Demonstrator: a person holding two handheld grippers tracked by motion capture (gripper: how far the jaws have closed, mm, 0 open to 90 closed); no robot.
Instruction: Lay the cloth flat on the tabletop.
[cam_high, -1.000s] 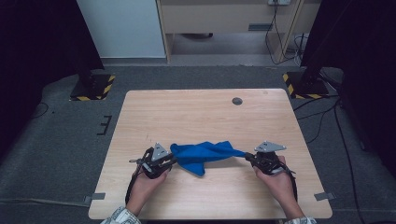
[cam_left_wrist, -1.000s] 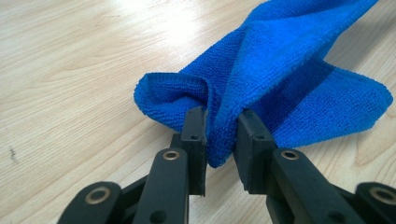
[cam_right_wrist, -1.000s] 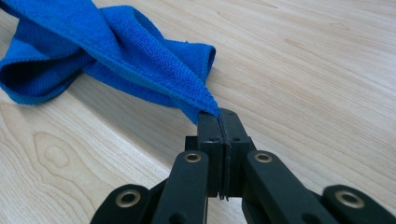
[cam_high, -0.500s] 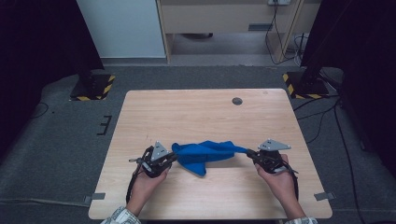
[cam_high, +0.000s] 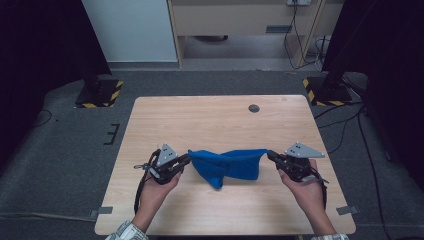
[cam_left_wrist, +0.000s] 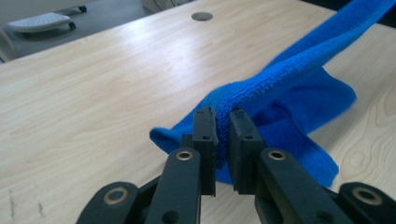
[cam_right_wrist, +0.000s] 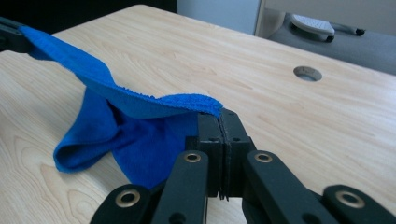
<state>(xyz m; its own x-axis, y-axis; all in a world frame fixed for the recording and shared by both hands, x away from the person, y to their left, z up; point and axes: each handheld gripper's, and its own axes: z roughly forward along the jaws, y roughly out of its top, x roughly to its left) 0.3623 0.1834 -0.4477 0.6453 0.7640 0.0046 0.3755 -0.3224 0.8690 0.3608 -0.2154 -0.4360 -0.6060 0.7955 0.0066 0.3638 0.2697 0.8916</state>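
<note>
High view: blue cloth (cam_high: 227, 164) on table (cam_high: 210, 120)

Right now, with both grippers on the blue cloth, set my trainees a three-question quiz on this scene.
1. True or false: the blue microfibre cloth lies flat on the wooden table.
2. Which gripper pinches the cloth's edge: A left gripper, B right gripper, C both?
3. What is set into the tabletop near its far edge?

Key:
1. False; it hangs stretched between the grippers.
2. C.
3. A round cable grommet.
</note>
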